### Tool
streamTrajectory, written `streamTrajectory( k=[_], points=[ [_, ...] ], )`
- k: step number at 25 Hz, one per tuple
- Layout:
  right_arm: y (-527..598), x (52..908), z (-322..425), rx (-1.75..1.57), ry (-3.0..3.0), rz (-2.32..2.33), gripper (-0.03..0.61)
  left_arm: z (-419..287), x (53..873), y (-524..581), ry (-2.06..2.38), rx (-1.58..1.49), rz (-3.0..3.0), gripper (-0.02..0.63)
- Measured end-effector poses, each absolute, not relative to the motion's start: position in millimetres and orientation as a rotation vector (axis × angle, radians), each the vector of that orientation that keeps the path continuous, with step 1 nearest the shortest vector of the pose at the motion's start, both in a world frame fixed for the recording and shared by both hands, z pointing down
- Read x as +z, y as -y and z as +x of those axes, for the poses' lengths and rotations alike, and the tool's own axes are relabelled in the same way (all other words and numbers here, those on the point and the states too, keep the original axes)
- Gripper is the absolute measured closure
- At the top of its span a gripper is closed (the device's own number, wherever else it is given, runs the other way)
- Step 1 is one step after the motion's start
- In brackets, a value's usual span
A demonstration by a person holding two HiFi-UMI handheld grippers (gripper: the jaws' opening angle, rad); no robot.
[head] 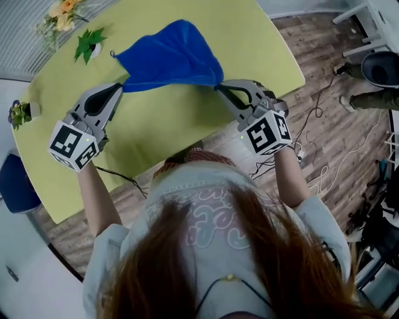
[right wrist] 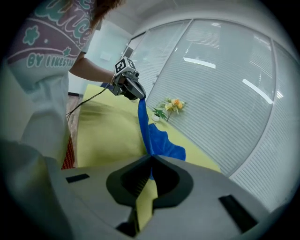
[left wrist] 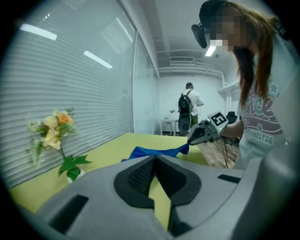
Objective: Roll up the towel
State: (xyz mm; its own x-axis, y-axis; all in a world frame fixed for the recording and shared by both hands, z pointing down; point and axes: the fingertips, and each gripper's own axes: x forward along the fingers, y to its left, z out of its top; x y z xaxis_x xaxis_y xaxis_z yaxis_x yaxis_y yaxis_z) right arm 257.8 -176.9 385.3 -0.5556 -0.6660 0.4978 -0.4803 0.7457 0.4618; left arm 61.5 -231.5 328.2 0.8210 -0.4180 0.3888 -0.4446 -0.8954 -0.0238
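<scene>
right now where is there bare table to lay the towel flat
The near strip of table between the left gripper and right gripper is bare, also the far right end beyond the towel. Crowded along the left side: flowers, leafy plant, small pot.

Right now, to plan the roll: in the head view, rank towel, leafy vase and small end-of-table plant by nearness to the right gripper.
1. The towel, corner pinched in the right gripper.
2. The leafy vase, left of the towel.
3. The small plant, farthest left.

I lose the towel (head: 168, 56) corners inside the pinching left gripper (head: 121, 85) and right gripper (head: 219, 88); flowers (head: 60, 15), upper left, are cut by the frame edge.
</scene>
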Motion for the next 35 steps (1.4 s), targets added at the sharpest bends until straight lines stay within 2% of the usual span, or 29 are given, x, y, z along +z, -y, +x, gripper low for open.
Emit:
streamTrajectory(
  k=[7,12,17,21,26,28,35],
  points=[
    [189,367,171,-0.483,2.394,0.653,0.565,-30,316,204,1.015,0.519,2.836,0.597],
    [206,388,142,-0.304,2.411,0.777,0.563,-71,322,195,1.122,0.537,2.791,0.597],
    [224,405,133,-0.237,2.31,0.875,0.558,-73,334,212,1.12,0.574,2.793,0.597],
    [191,388,103,-0.25,2.408,0.793,0.56,-66,333,227,1.119,0.541,2.8,0.597],
    [162,428,80,-0.144,2.35,0.691,0.541,-63,334,235,1.086,0.545,2.812,0.597],
    [164,441,78,-0.145,2.288,0.694,0.514,-64,335,235,1.075,0.547,2.816,0.597],
    [174,457,88,-0.09,2.174,0.755,0.52,-70,340,234,1.057,0.569,2.817,0.597]
  ],
)
